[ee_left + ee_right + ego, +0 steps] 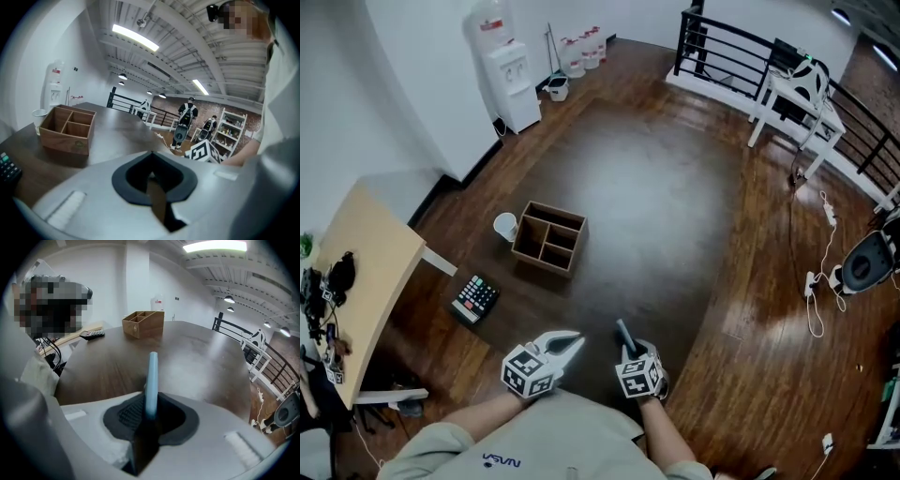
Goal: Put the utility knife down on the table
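Because the utility knife [151, 380] has to end flat on the table [666, 206], the right gripper [152, 417] pinches it by one end between its dark pads. The pale blue body juts forward and tips down toward the bare tabletop by the near edge. That grip seems chosen so the free end can meet the wood first and the rest can be lowered after it. The knife is not yet on the table, as far as the head view shows. The left gripper [152, 180] hangs just beside it over the same near edge, its jaws drawn together on nothing, apparently only keeping clear. A wooden compartment box [549, 238], a paper cup [505, 226] and a calculator [475, 298] sit toward the table's left edge, well apart from the knife, so nothing blocks the spot below it.
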The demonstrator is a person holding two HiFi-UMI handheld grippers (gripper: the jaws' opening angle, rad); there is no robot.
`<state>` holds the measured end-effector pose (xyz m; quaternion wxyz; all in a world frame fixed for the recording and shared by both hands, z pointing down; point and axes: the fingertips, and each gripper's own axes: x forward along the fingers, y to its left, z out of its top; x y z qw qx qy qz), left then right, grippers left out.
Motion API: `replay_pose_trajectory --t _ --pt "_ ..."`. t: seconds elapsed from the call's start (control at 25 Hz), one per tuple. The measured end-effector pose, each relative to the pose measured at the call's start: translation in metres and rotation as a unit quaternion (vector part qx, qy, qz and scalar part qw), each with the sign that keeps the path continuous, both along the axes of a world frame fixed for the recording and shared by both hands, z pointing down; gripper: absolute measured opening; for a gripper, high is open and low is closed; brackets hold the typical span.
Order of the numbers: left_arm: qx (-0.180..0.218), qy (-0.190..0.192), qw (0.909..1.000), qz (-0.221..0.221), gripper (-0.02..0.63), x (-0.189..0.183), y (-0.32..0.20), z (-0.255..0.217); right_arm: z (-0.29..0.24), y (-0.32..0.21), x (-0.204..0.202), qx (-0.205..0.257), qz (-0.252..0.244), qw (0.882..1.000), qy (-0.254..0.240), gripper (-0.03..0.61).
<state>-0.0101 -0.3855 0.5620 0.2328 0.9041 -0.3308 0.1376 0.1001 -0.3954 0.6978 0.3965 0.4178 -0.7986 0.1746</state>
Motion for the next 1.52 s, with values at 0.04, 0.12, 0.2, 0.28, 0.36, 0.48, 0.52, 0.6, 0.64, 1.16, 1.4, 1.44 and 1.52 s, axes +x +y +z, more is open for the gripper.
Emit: replay_pose_trajectory --t 0.04,0.12,0.2,0.28,0.36,0.48,0.52,0.6,0.64,1.16,1.4,1.44,1.52 --pt "-0.002 0.0 1.0 0.002 0.002 0.002 0.0 0.001 0.0 0.0 0.001 -0.003 0.0 1.0 -0.005 0.071" --pt "-0.005 -0.001 1.0 0.006 0.002 0.005 0.002 0.003 0.0 0.001 0.0 -0.009 -0.001 1.0 -0.02 0.071" --pt "-0.006 0.0 0.9999 0.01 0.002 0.006 0.004 0.005 0.001 0.002 0.0 -0.01 0.001 0.999 -0.031 0.071" --pt "-0.005 0.003 0.9999 0.011 0.002 0.006 0.005 0.004 0.001 0.003 0.006 -0.015 0.008 0.999 -0.029 0.086" --pt "-0.006 0.008 0.9999 0.01 0.002 0.005 0.006 0.001 -0.001 0.007 0.016 -0.024 0.021 0.999 -0.029 0.098" --pt "-0.005 0.014 0.9999 0.007 0.002 0.002 0.01 -0.003 -0.01 0.01 0.031 -0.021 0.052 0.997 -0.047 0.115" --pt "-0.003 0.016 0.9999 0.006 0.002 -0.001 0.013 -0.005 -0.013 0.012 0.035 -0.016 0.062 0.996 -0.054 0.118" --pt "0.002 0.018 0.9998 0.005 0.002 -0.008 0.022 -0.01 -0.024 0.02 0.043 -0.004 0.085 0.994 -0.063 0.121" --pt "0.005 0.02 0.9998 0.004 0.002 -0.01 0.025 -0.013 -0.031 0.023 0.048 0.003 0.097 0.993 -0.066 0.121" --pt "0.011 0.056 0.9984 0.006 0.002 -0.068 0.08 -0.019 -0.109 0.093 -0.03 0.102 0.127 0.977 -0.137 0.002" --pt "0.029 0.081 0.9963 -0.001 0.002 -0.129 0.13 -0.026 -0.12 0.151 -0.107 0.099 0.117 0.978 -0.142 0.002" --pt "0.03 0.085 0.996 -0.001 0.002 -0.14 0.141 -0.026 -0.121 0.163 -0.119 0.098 0.119 0.978 -0.142 0.002" --pt "0.028 0.094 0.9952 0.005 0.002 -0.155 0.166 -0.024 -0.121 0.186 -0.139 0.093 0.13 0.976 -0.147 0.002"
